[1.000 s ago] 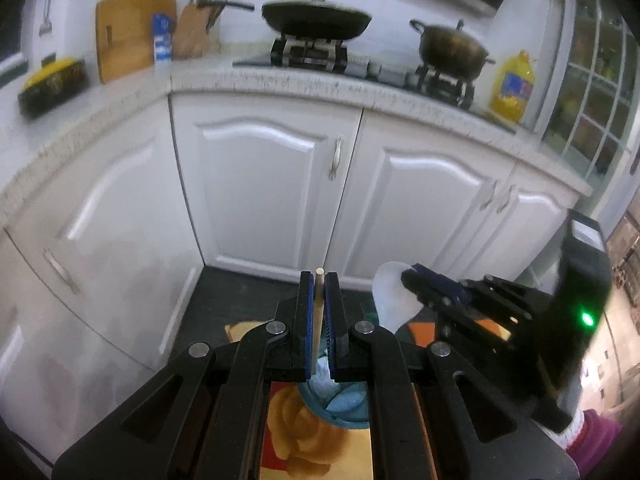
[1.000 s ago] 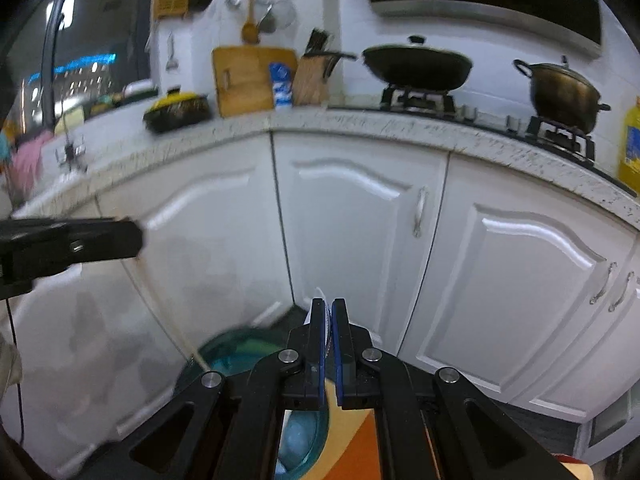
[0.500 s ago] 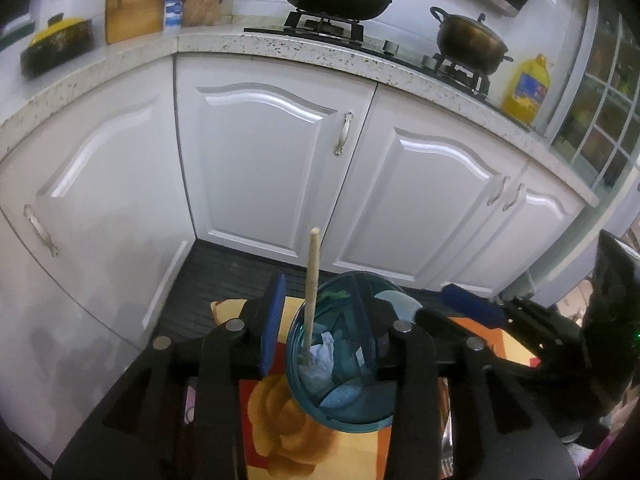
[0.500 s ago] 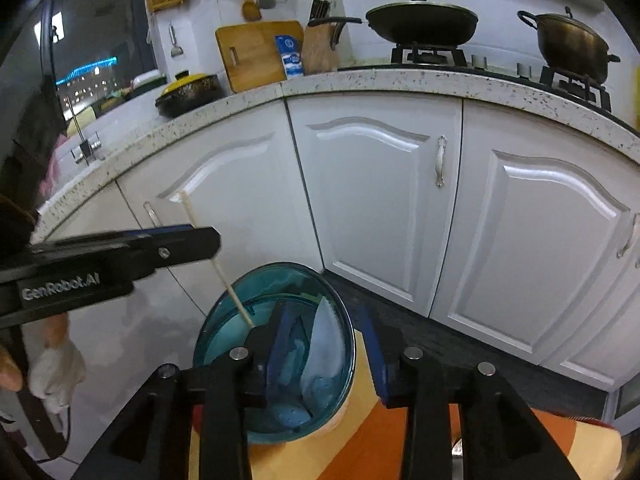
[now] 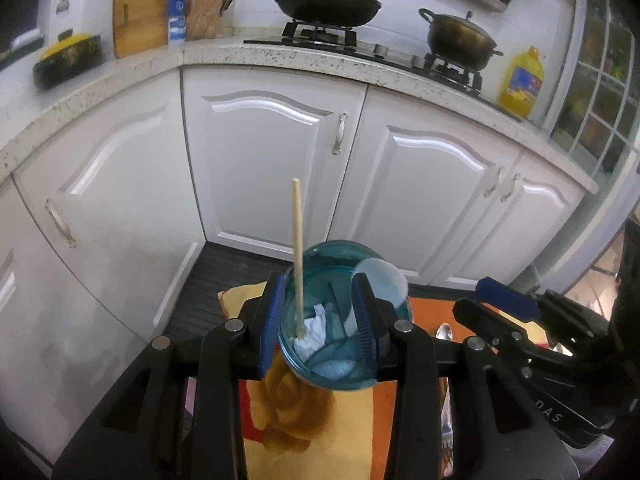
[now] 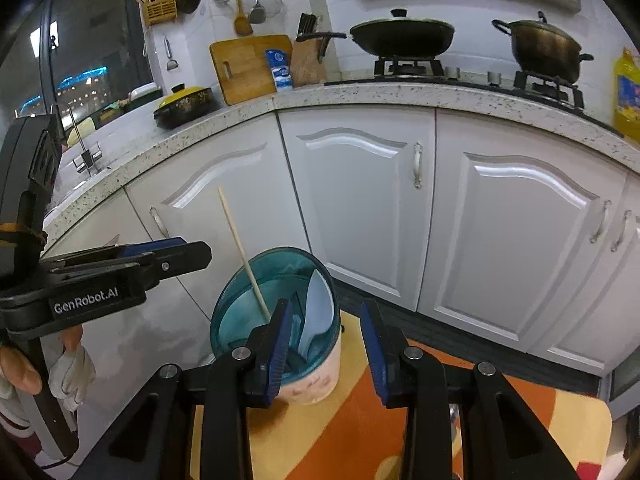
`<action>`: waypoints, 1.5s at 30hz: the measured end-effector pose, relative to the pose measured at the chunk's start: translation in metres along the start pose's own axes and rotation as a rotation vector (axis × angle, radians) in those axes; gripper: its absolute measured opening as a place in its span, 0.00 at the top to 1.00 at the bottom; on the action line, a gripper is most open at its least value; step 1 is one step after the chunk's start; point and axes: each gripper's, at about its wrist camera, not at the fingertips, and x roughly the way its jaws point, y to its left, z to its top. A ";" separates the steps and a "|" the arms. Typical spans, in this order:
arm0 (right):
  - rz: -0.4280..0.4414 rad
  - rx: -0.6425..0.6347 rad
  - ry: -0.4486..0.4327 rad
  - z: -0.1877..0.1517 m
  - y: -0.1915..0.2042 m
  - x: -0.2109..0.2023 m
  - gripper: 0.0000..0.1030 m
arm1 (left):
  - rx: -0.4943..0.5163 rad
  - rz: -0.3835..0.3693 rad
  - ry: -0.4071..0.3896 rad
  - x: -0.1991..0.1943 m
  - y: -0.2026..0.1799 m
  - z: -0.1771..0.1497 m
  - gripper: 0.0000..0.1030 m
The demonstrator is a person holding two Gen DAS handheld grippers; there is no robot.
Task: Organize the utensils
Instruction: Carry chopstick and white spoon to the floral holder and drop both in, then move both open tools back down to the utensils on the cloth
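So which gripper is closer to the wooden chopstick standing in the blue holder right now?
Left. The left gripper has its open jaws either side of the wooden chopstick in the blue holder. The right gripper is open too, off toward the white spoon side.

Home kitchen: stove [image 5: 320, 34], cabinets [image 5: 272, 160]

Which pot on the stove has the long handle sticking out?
The wide black pan on the left burner. Its long handle points toward the knife block. The brown pot has only short side handles.
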 end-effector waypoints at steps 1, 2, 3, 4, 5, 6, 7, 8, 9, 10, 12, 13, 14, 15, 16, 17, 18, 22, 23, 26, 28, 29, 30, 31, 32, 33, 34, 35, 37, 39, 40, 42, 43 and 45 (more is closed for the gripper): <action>-0.008 0.007 0.005 -0.002 0.000 -0.003 0.67 | 0.007 0.004 -0.006 -0.003 -0.004 -0.002 0.67; -0.018 0.019 0.013 -0.005 0.000 -0.008 0.67 | 0.013 0.010 -0.012 -0.006 -0.008 -0.005 0.67; -0.019 0.025 0.012 -0.007 -0.002 -0.011 0.67 | 0.017 0.011 -0.017 -0.008 -0.010 -0.007 0.67; -0.017 0.032 0.006 -0.010 -0.002 -0.016 0.67 | 0.024 0.012 -0.022 -0.011 -0.014 -0.009 0.67; -0.021 0.039 0.001 -0.014 -0.003 -0.023 0.67 | 0.032 0.013 -0.028 -0.014 -0.019 -0.012 0.67; -0.027 0.044 0.000 -0.016 -0.004 -0.028 0.67 | 0.040 0.015 -0.034 -0.018 -0.023 -0.015 0.67; -0.030 0.047 -0.001 -0.018 -0.004 -0.032 0.66 | 0.046 0.014 -0.039 -0.021 -0.027 -0.017 0.67; -0.036 0.053 -0.003 -0.021 -0.005 -0.038 0.66 | 0.052 0.010 -0.042 -0.023 -0.031 -0.019 0.67; -0.044 0.059 -0.007 -0.024 -0.006 -0.044 0.65 | 0.057 0.007 -0.047 -0.026 -0.035 -0.021 0.67; -0.049 0.063 -0.009 -0.026 -0.007 -0.048 0.65 | 0.064 0.007 -0.052 -0.029 -0.039 -0.024 0.67; -0.065 0.078 -0.014 -0.032 -0.011 -0.061 0.64 | 0.074 0.006 -0.060 -0.033 -0.046 -0.027 0.67; -0.069 0.084 -0.017 -0.034 -0.012 -0.065 0.64 | 0.081 0.001 -0.063 -0.036 -0.051 -0.029 0.67; -0.079 0.091 -0.022 -0.036 -0.014 -0.072 0.64 | 0.086 -0.002 -0.065 -0.038 -0.054 -0.030 0.67; -0.088 0.097 -0.026 -0.039 -0.015 -0.077 0.64 | 0.090 -0.004 -0.067 -0.039 -0.058 -0.031 0.67; -0.096 0.104 -0.033 -0.041 -0.017 -0.084 0.63 | 0.096 -0.006 -0.070 -0.042 -0.063 -0.033 0.67; -0.103 0.112 -0.040 -0.044 -0.019 -0.091 0.62 | 0.101 -0.010 -0.072 -0.043 -0.066 -0.034 0.67; -0.111 0.120 -0.045 -0.047 -0.022 -0.098 0.60 | 0.105 -0.013 -0.073 -0.044 -0.069 -0.035 0.67; -0.136 0.141 -0.054 -0.054 -0.028 -0.117 0.59 | 0.133 -0.030 -0.080 -0.051 -0.087 -0.041 0.67; -0.142 0.144 -0.056 -0.056 -0.029 -0.121 0.59 | 0.139 -0.033 -0.080 -0.053 -0.090 -0.042 0.66; -0.160 0.151 -0.062 -0.060 -0.033 -0.132 0.59 | 0.154 -0.046 -0.078 -0.056 -0.101 -0.046 0.65; -0.170 0.156 -0.066 -0.063 -0.036 -0.137 0.59 | 0.164 -0.050 -0.074 -0.056 -0.106 -0.047 0.63; -0.178 0.163 -0.066 -0.065 -0.039 -0.140 0.59 | 0.168 -0.053 -0.071 -0.056 -0.109 -0.048 0.61; -0.181 0.167 -0.065 -0.067 -0.040 -0.142 0.58 | 0.172 -0.057 -0.069 -0.056 -0.111 -0.049 0.60; -0.184 0.172 -0.064 -0.068 -0.042 -0.144 0.58 | 0.174 -0.060 -0.067 -0.056 -0.113 -0.051 0.59; -0.187 0.175 -0.064 -0.070 -0.044 -0.146 0.58 | 0.180 -0.064 -0.065 -0.056 -0.115 -0.052 0.59; -0.192 0.178 -0.062 -0.072 -0.046 -0.148 0.58 | 0.184 -0.065 -0.063 -0.056 -0.117 -0.052 0.58; -0.196 0.179 -0.060 -0.074 -0.047 -0.149 0.58 | 0.187 -0.067 -0.062 -0.056 -0.119 -0.054 0.57; -0.201 0.185 -0.058 -0.076 -0.050 -0.151 0.58 | 0.189 -0.069 -0.060 -0.056 -0.120 -0.055 0.57; -0.205 0.197 -0.056 -0.079 -0.055 -0.153 0.58 | 0.195 -0.071 -0.055 -0.054 -0.123 -0.056 0.57; -0.212 0.208 -0.052 -0.082 -0.058 -0.155 0.58 | 0.201 -0.074 -0.046 -0.052 -0.126 -0.057 0.56; -0.217 0.213 -0.049 -0.084 -0.061 -0.155 0.58 | 0.202 -0.077 -0.042 -0.050 -0.127 -0.058 0.56; -0.220 0.221 -0.046 -0.086 -0.064 -0.156 0.58 | 0.205 -0.080 -0.037 -0.049 -0.128 -0.059 0.56; -0.221 0.224 -0.045 -0.087 -0.065 -0.156 0.58 | 0.207 -0.082 -0.033 -0.047 -0.129 -0.060 0.56; -0.223 0.228 -0.041 -0.088 -0.068 -0.156 0.57 | 0.209 -0.086 -0.028 -0.045 -0.131 -0.060 0.56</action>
